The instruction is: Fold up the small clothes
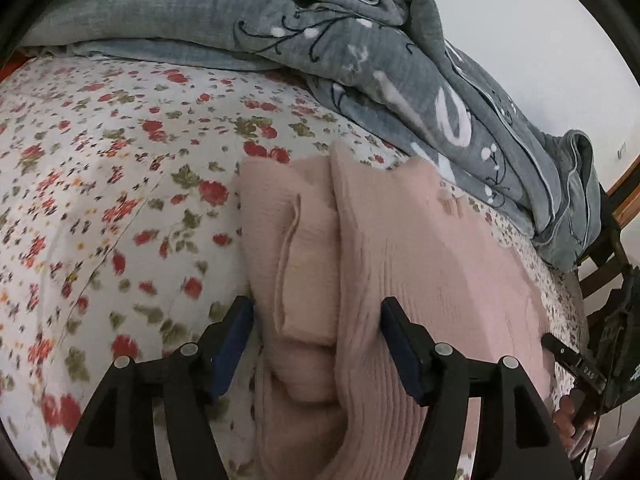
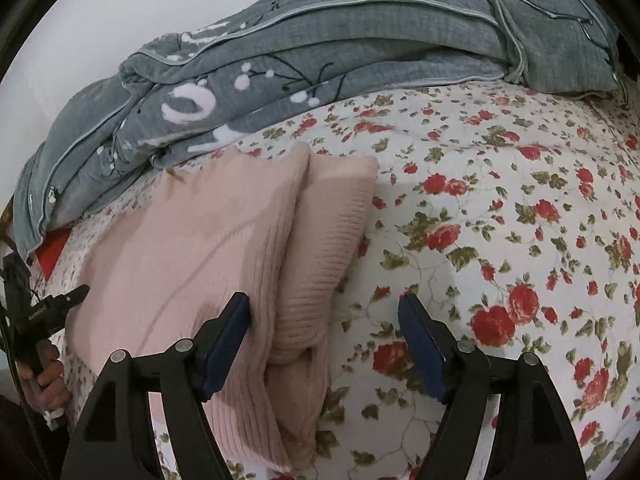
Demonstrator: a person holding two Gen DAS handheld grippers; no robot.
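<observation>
On the left of the bed, the floral sheet (image 1: 100, 200) lies bare, white with red roses and green leaves. The left hand-held gripper (image 1: 316, 320) hangs over the near left part of a pink knitted garment (image 1: 420, 248), its blue-padded jaws standing apart with folds of the knit between them; the pads do not press on the cloth, so it holds nothing. The garment lies partly folded on the sheet, a ribbed layer doubled over along its length, with a narrower strip beside it. Behind it, along the far edge of the bed, a grey quilt (image 1: 280, 20) with white and dark sprig patterns is bunched up, touching the garment's far corner. Further right, the right hand-held gripper (image 2: 324, 316) is wide open over the garment's right edge: one pad sits over the ribbed fold, the other over bare sheet, gripping nothing. A hand (image 2: 50, 376) shows at the edge of the right wrist view.
</observation>
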